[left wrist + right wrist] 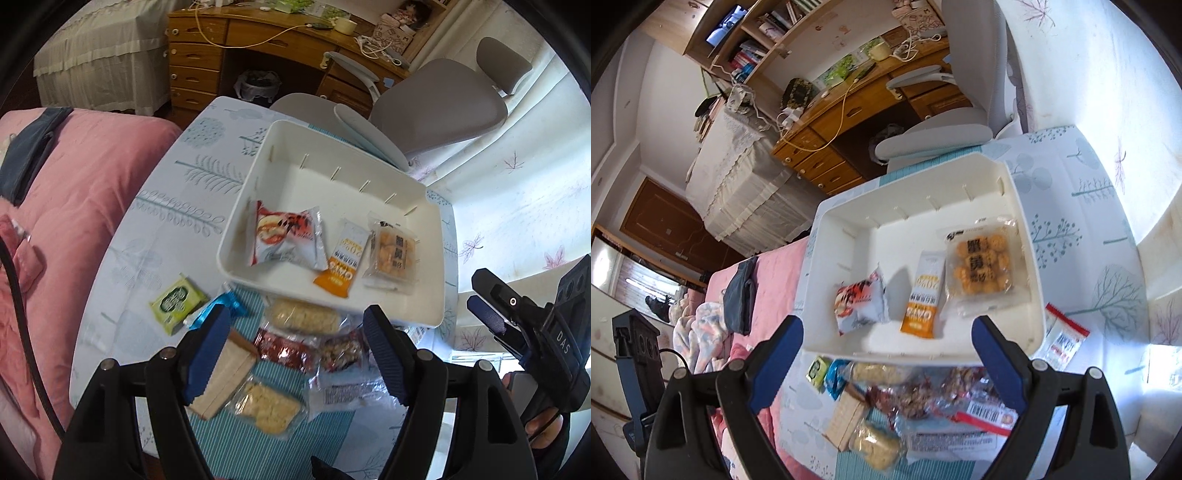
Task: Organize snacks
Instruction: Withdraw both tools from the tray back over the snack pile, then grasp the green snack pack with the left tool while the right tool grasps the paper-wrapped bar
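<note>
At the bottom of the left wrist view the left gripper [295,354] has its blue-padded fingers spread wide with nothing between them, above a heap of loose snacks [291,365] on the striped cloth: a wafer pack [225,384] beside the left finger, a pale crumbly pack [267,406] at lower centre, and dark red packets in the middle. Left of the heap lie a green packet [177,302] and a blue wrapper [218,308]. At the right edge of that view the right gripper [517,325] shows from the side; in its own view its fingers [997,362] are likewise spread and empty. Just beyond the heap, in the centre of both views, sits the white bin [255,177], holding three snacks in a row along its near side: a red-and-white bun pack [286,236], an orange bar [340,264], and a clear pack of golden biscuits [393,254]. A red-topped sachet [1063,339] lies outside the bin at lower right of the right wrist view. Farther off stand a grey chair [439,107] and a wooden desk [229,44].
</note>
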Demonstrator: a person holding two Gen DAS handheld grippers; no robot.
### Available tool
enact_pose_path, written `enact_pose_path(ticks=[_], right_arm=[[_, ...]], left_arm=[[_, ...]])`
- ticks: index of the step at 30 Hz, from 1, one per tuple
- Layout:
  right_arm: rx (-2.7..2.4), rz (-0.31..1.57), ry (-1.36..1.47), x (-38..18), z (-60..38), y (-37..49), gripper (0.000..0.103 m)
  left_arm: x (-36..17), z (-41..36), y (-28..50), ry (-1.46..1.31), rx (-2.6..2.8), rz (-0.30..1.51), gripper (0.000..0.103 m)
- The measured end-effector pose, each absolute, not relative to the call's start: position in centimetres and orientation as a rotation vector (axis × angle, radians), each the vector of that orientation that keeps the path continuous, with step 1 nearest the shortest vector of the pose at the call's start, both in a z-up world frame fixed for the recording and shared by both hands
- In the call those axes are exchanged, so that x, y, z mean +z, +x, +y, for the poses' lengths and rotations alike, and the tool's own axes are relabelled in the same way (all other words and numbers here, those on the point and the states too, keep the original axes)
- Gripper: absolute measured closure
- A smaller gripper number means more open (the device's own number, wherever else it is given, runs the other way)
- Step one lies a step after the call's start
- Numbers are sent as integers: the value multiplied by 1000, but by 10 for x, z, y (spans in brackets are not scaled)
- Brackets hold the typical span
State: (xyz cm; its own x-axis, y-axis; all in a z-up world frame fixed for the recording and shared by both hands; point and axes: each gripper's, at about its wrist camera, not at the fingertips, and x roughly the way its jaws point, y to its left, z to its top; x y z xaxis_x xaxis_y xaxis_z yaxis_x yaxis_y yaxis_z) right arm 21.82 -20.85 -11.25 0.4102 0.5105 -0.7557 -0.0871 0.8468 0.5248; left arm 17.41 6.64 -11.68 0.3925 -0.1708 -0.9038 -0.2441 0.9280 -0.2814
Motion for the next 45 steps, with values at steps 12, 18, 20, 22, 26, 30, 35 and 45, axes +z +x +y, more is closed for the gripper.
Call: enact_pose_path(ticks=[12,18,20,22,26,30,35,45], right_arm=[[390,1200,581,-132,-204,196,10],[368,1239,569,-143,-194,184,10],[355,1257,564,-148,-188,179,10],[341,1272,562,-153,-182,174,10],[299,1275,559,-157,-169,162,10],[259,1277,588,-158,-153,151,10],[218,1245,597,-157,-133,139,10],[91,1300,597,-190,-95,124,10]], left_arm=[[-126,85,118,-399,155,1221,30],[-139,103,107,-419,158,1234,30],[-144,110,107,-414,152,1242,30],[-146,118,108,-405,126,1241,30],[-147,132,117,-357,58,1246,30],[-146,145,130,-302,-10,1253,30],[-149,157,151,-215,-102,1266,30],[-186,167,185,-18,-256,1324,30]])
